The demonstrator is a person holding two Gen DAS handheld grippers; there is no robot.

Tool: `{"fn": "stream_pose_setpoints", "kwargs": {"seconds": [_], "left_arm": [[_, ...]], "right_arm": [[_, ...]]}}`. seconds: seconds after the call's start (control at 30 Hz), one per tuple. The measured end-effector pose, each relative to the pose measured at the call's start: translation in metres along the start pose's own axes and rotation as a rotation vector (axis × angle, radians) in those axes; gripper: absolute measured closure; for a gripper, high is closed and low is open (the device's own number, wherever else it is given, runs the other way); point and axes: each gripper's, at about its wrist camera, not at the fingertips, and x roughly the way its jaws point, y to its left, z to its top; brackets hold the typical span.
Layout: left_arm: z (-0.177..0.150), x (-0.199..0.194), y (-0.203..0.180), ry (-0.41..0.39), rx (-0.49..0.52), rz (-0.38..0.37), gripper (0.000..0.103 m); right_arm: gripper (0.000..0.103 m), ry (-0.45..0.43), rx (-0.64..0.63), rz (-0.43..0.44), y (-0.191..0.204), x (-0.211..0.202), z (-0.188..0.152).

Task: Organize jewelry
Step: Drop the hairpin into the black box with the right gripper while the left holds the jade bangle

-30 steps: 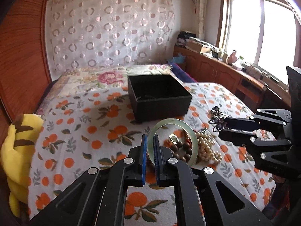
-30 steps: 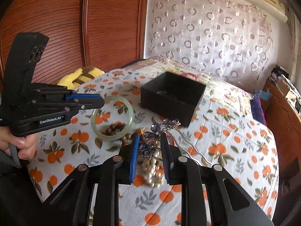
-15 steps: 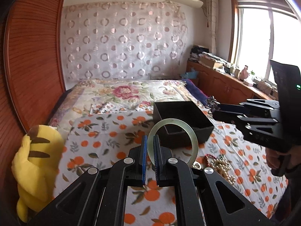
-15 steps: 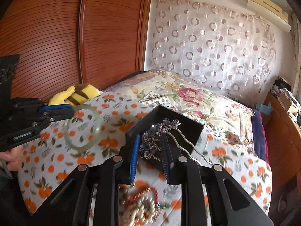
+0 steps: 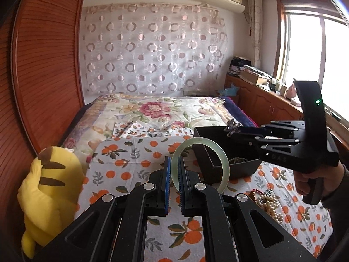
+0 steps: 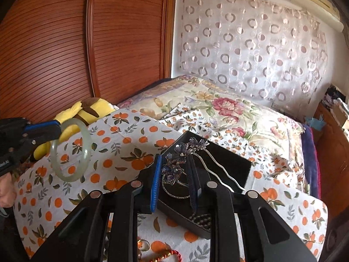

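Landmark: I place everything by the black box (image 5: 226,163), open-topped, on the orange-print bedspread (image 5: 130,166).
Left gripper (image 5: 173,170): my fingers are pinched narrow on the rim of the jade bangle (image 5: 201,163); it hangs in the air short of the box's near-left wall.
Right gripper (image 6: 174,181): fingers clamped on the flower end of the purple hairpin (image 6: 178,161), directly above the box opening, prongs trailing toward its far side.
In the box: some dark beads (image 6: 201,218) at the bottom.
Outside the box: pearl strands (image 5: 268,205) lie on the bedspread, just on the near side.
Risk, bangle: I judge the thin edge grip could let it swing or slip, landing outside the box.
Risk, hairpin: its long prongs could catch the far wall on release.
Risk, grippers: both converge on one box and could collide.
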Motion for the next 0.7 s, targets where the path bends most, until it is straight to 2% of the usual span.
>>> {"fn": "stream_pose_setpoints", "kwargs": {"seconds": [0.17, 0.33, 0.47, 0.7], "left_arm": [[0.001, 0.004, 0.002, 0.005, -0.003, 0.003, 0.097], [0.002, 0.006, 0.002, 0.007, -0.003, 0.002, 0.097], [0.007, 0.018, -0.002, 0.013, 0.001, -0.005, 0.097], [0.018, 0.049, -0.024, 0.042, 0.014, -0.027, 0.097]], "right_arm": [[0.077, 0.038, 0.044, 0.018, -0.008, 0.018, -0.005], [0.073, 0.038, 0.092, 0.031, -0.015, 0.017, -0.009], [0.073, 0.034, 0.101, 0.002, -0.023, 0.007, -0.012], [0.073, 0.039, 0.158, -0.079, -0.049, -0.018, -0.037]]}}
